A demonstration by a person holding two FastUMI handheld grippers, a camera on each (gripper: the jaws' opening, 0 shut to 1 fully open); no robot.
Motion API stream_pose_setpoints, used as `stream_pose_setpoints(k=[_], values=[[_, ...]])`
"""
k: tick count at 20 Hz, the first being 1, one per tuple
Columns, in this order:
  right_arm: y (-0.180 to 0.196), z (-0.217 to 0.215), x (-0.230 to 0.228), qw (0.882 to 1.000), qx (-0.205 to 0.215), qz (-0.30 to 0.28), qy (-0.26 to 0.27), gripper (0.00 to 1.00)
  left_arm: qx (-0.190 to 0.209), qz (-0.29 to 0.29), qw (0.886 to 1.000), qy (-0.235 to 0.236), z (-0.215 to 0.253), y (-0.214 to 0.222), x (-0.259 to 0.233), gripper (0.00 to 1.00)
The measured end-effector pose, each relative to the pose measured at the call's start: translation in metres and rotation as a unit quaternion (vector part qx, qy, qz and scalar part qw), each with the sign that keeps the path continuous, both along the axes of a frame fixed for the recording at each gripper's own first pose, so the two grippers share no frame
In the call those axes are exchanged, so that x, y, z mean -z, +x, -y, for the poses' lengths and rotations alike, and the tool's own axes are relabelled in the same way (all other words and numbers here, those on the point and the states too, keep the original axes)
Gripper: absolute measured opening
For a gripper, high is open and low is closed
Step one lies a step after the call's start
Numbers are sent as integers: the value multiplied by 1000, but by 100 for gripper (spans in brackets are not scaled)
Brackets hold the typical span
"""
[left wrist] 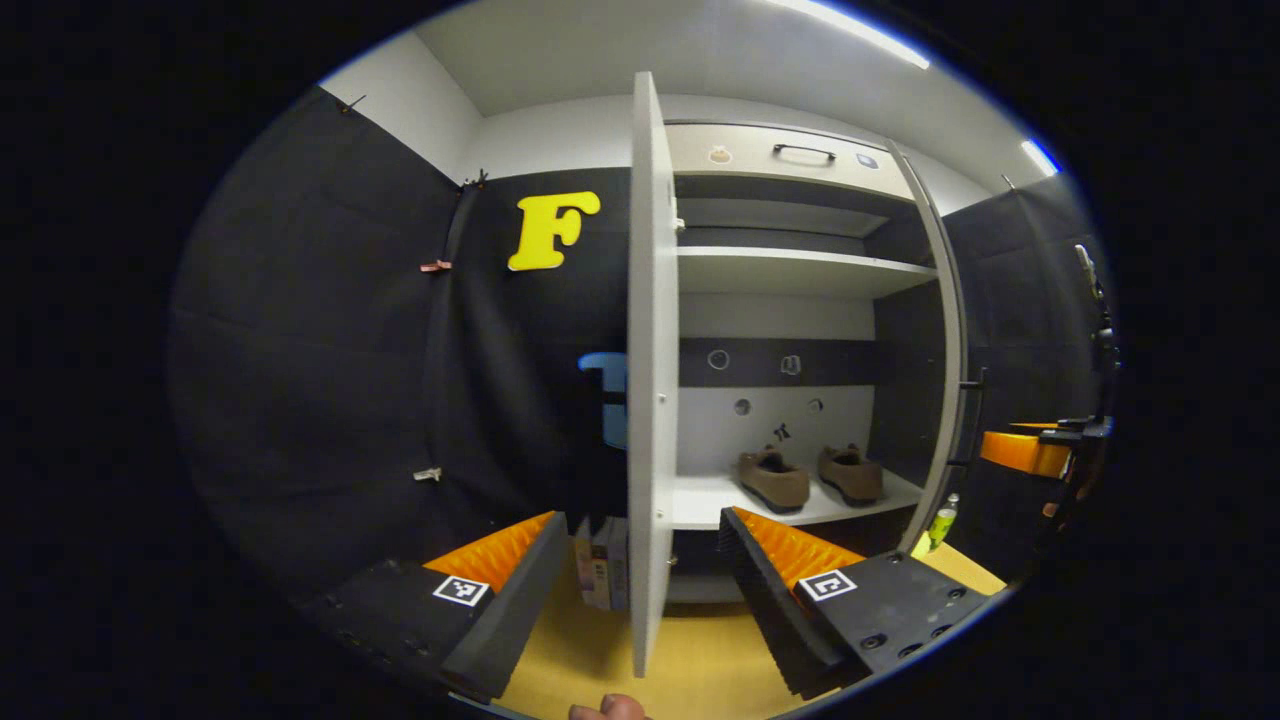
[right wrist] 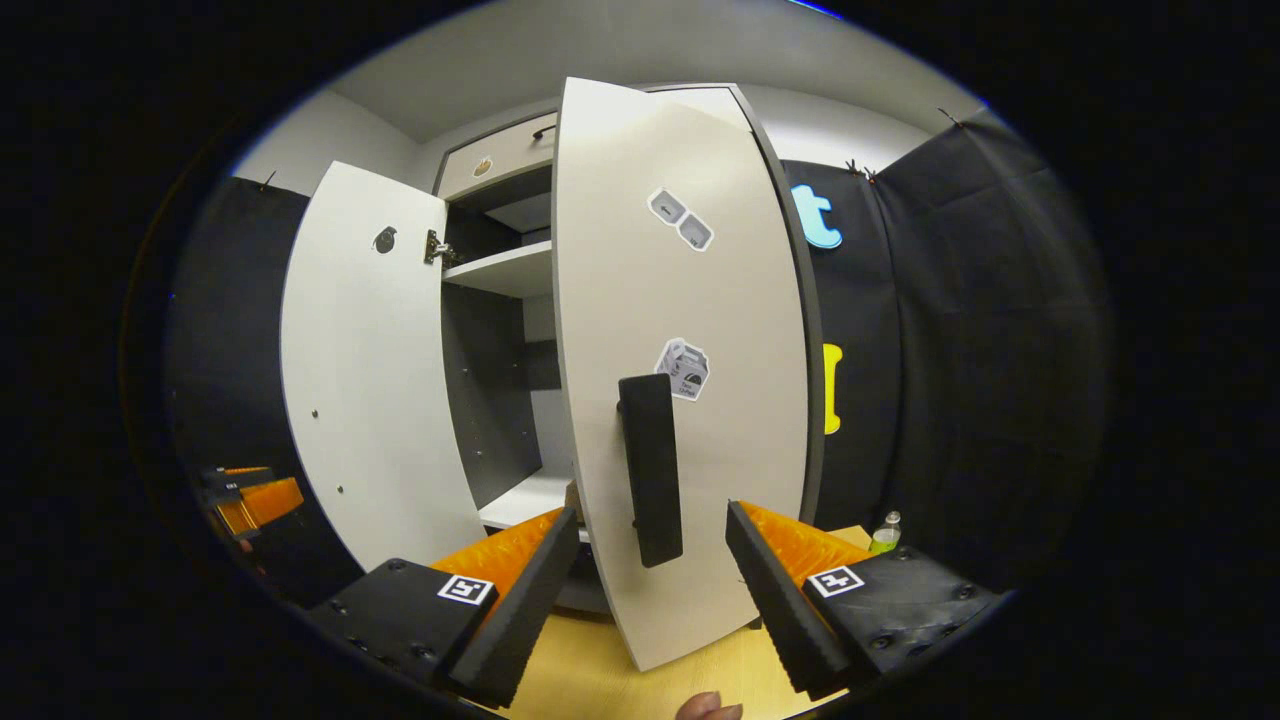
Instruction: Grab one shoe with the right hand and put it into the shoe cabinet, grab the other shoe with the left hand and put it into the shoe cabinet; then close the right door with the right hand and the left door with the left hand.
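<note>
While both grippers' jaws gape wide and empty, the left door edge and right door's handle stand between them.

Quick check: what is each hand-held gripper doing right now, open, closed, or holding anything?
Left hand-held gripper: open, holding nothing, fingers either side of the left door's edge.
Right hand-held gripper: open, holding nothing, facing the right door's handle.

A staged recording booth, not a lived-in home: black cloth walls hang on both sides of a white shoe cabinet, a strip light glows above it, bare wooden floor below
</note>
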State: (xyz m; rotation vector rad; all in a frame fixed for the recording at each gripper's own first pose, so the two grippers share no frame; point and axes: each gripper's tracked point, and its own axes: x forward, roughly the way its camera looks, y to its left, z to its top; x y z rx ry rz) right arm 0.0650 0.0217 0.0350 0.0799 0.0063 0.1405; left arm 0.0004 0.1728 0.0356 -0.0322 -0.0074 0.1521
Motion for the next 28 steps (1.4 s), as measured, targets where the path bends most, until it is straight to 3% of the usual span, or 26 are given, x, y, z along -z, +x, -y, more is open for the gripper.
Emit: stream_pose_setpoints(k=[5, 9, 13, 19, 26, 28], values=[[1, -2, 5, 1000, 3, -11, 12, 98, -58, 11, 998, 5, -72, 18, -6, 96], [0, -7, 0, 1000, -9, -7, 7, 98, -55, 2, 998, -2, -89, 49, 4, 96], [1, -7, 1, 1000, -20, -15, 8, 98, -43, -13, 999, -21, -84, 67, 20, 95], [0, 16, -7, 1000, 9, -6, 28, 98, -52, -17, 998, 4, -73, 67, 19, 94], [-8, 15, -9, 1000, 7, 0, 14, 98, -7, -23, 1000, 1, -22, 64, 19, 89], [-12, 11, -8, 1000, 2, -3, 11, 98, 4, -20, 1000, 3, -6, 64, 19, 93]])
